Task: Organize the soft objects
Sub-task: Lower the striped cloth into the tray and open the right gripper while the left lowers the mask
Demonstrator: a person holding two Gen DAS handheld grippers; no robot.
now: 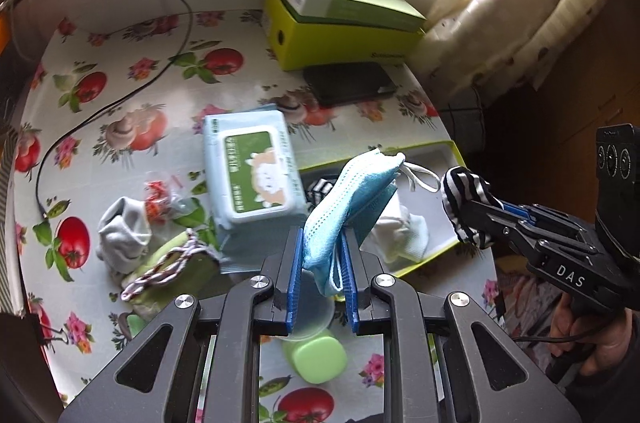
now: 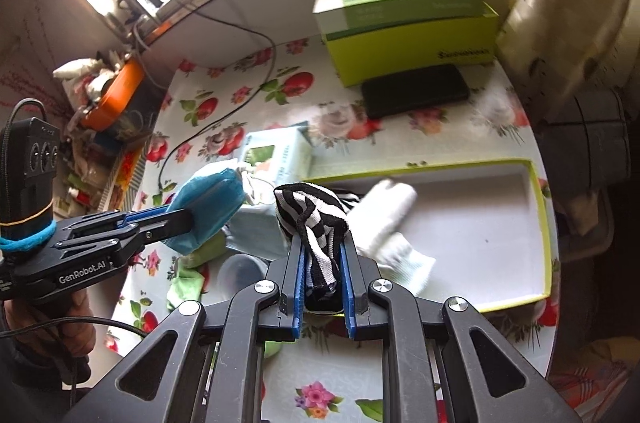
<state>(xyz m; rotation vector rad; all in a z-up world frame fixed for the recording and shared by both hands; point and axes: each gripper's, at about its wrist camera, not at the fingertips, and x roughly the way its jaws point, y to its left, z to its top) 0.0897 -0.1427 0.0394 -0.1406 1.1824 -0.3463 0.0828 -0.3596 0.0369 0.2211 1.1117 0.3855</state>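
White sock [image 2: 394, 219] lies in the tray [image 2: 536, 223]; left jaws hold a mask [image 1: 348, 199], right a striped sock [image 2: 316, 223], more on the bench [image 1: 132, 95]

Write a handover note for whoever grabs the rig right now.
Left gripper: shut on the blue mask, held above the table.
Right gripper: shut on the striped sock, near the tray's near-left corner.
Tray: white socks inside, plus another striped piece at its left end.
Left on the table: grey sock, green cloth, wipes pack.
Next, probably: drop mask and sock in the tray, then fetch the rest.
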